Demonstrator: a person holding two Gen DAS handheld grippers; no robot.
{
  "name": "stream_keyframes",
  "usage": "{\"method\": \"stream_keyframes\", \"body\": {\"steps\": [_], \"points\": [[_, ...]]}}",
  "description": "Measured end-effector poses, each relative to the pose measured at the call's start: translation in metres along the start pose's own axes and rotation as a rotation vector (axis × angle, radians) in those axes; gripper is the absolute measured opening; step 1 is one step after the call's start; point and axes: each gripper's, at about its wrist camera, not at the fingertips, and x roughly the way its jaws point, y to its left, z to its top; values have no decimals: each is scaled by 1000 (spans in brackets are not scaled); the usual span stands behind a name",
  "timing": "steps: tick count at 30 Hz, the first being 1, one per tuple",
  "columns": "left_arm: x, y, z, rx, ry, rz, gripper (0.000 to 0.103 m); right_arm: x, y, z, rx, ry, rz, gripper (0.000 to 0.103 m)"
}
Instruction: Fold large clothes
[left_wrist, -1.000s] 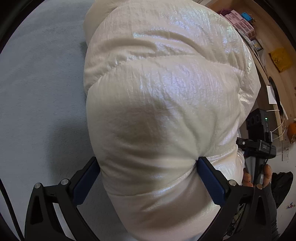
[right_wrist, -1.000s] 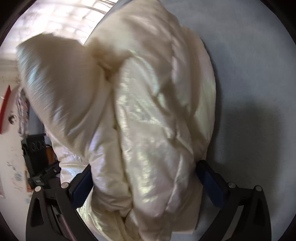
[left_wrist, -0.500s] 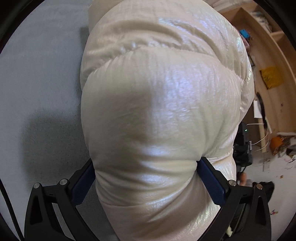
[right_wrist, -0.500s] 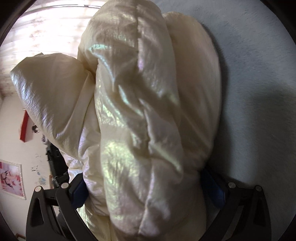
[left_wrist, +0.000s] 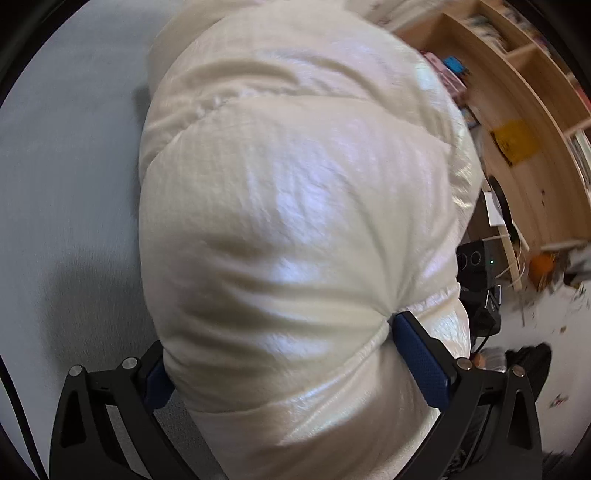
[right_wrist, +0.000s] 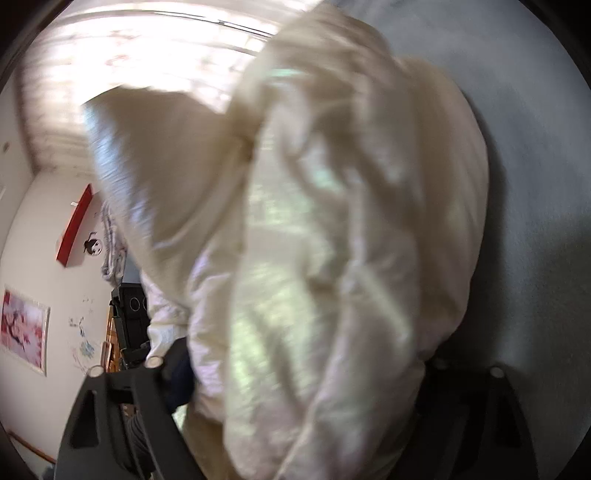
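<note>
A puffy cream down jacket is bunched up over a grey cloth surface. My left gripper is shut on it: the blue pads dig into the padding, which puckers at the right pad. In the right wrist view the same jacket fills the gap of my right gripper. Its jaws are closing on the bulk. The left finger presses the fabric and the right finger is mostly hidden under a bulge. That view is blurred.
A wooden shelf unit with books and small items stands to the right, with a littered floor below it. A black device shows beside the jacket. The right wrist view shows a wall with a red object and a picture.
The right gripper's fingers have drawn inward around the jacket and its view has swung and blurred. The left view has turned, bringing more of the shelves in; its grip is unchanged.
</note>
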Motion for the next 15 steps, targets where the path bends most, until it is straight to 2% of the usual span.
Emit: {"method": "stream_keyframes", "body": {"steps": [2, 8, 12, 15], "points": [[-13, -2, -1, 17, -26, 2, 101, -4, 10, -5, -21, -20, 5, 76], [-63, -15, -9, 44, -106, 3, 101, 2, 60, -15, -106, -60, 21, 74], [-104, -4, -4, 56, -154, 17, 101, 11, 87, -13, -168, -62, 41, 74], [-150, 14, -2, 60, -194, 38, 101, 27, 112, -1, -204, -56, 72, 74]]}}
